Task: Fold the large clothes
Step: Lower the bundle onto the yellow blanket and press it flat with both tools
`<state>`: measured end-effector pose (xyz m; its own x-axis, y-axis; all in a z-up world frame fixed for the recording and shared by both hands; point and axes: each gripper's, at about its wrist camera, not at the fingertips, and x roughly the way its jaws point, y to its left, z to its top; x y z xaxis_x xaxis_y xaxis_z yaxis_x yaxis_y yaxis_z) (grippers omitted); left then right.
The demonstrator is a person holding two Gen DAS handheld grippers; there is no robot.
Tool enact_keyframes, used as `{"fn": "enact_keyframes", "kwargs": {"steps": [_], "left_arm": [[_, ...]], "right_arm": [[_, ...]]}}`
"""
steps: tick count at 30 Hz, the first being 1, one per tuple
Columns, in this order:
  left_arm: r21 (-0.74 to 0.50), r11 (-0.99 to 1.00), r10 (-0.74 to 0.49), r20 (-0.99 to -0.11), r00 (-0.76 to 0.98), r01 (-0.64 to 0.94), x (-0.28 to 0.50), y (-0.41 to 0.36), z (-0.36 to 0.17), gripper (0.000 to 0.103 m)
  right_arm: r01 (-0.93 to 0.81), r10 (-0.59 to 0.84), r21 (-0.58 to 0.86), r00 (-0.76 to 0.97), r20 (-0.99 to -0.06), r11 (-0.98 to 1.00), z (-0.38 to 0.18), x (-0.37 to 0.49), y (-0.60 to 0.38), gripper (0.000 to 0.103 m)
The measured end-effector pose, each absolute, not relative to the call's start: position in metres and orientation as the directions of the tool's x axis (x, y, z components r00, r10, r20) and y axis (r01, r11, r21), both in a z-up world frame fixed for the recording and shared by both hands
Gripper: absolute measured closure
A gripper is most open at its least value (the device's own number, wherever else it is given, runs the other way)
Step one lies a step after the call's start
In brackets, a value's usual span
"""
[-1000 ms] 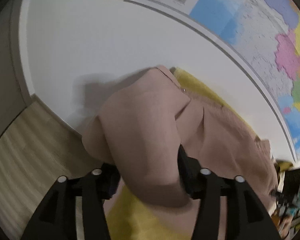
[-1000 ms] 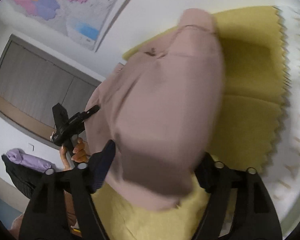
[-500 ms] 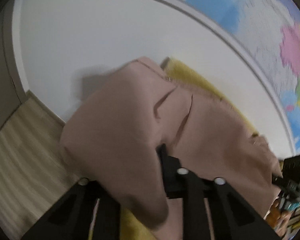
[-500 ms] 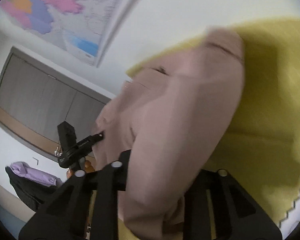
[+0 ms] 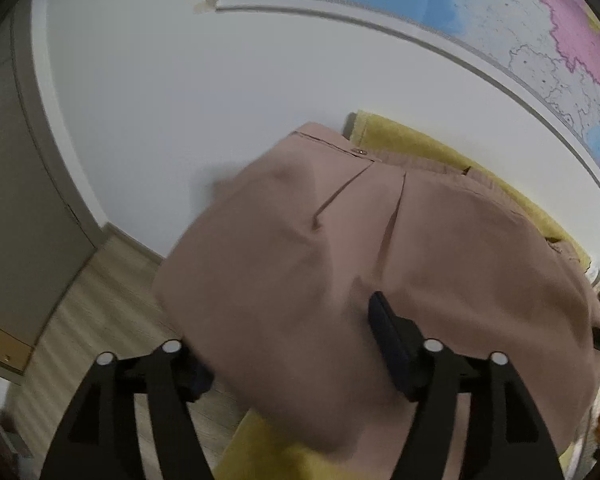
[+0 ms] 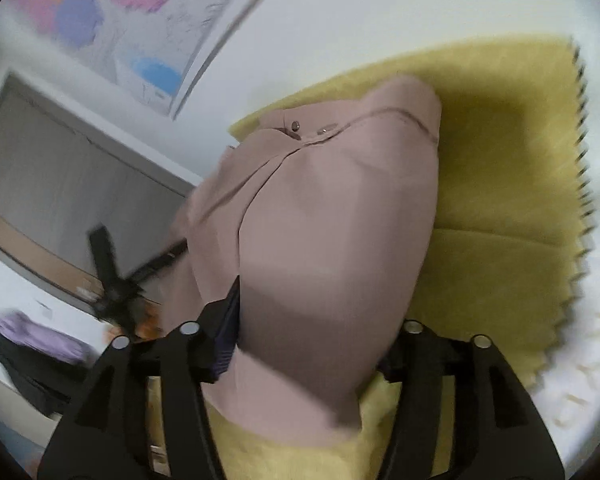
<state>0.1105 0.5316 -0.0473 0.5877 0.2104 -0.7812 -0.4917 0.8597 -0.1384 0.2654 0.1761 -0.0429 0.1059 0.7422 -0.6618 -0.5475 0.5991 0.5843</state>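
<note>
The dusty-pink trousers (image 5: 380, 264) lie on the yellow blanket (image 6: 500, 184), waistband at twelve o'clock. The left gripper (image 5: 288, 344) and the right gripper (image 6: 312, 344) have just been opening, a fold of the trousers between each pair of spread jaws, seemingly released.

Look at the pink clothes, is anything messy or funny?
Yes. The pink garment isn't flat on the yellow blanket. It bulges up in a rumpled hump between the jaws of both the left gripper and right gripper, which have just been opening. No tear or spill shows.
</note>
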Motion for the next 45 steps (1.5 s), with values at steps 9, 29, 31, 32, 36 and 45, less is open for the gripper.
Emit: {"fn": "enact_keyframes", "kwargs": {"steps": [9,29,31,32,36,45], "left_arm": [[-0.076,0.852,0.335,-0.683,0.649,-0.519,0.060,0.510,-0.010,0.025],[-0.029,0.951,0.201,-0.699,0.687,-0.307,0.097,0.401,-0.031,0.025],[-0.042,0.948,0.187,-0.727,0.661,-0.314,0.100,0.404,-0.041,0.025],[-0.044,0.946,0.188,-0.732,0.655,-0.321,0.099,0.405,-0.043,0.025],[-0.058,0.944,0.175,-0.743,0.646,-0.324,0.098,0.408,-0.046,0.023],[-0.095,0.957,0.130,-0.705,0.697,-0.274,0.096,0.398,-0.032,0.023]], "right_arm": [[-0.641,0.697,0.411,0.283,-0.659,0.649,0.002,0.235,0.151,0.041],[-0.721,0.602,0.269,0.250,-0.758,0.639,-0.045,0.230,0.203,0.056],[-0.714,0.580,0.261,0.244,-0.777,0.650,-0.051,0.231,0.205,0.055],[-0.721,0.571,0.243,0.250,-0.782,0.649,-0.050,0.228,0.207,0.054],[-0.722,0.609,0.267,0.262,-0.748,0.638,-0.029,0.225,0.202,0.052],[-0.654,0.605,0.286,0.331,-0.724,0.700,-0.017,0.282,0.222,0.049]]}}
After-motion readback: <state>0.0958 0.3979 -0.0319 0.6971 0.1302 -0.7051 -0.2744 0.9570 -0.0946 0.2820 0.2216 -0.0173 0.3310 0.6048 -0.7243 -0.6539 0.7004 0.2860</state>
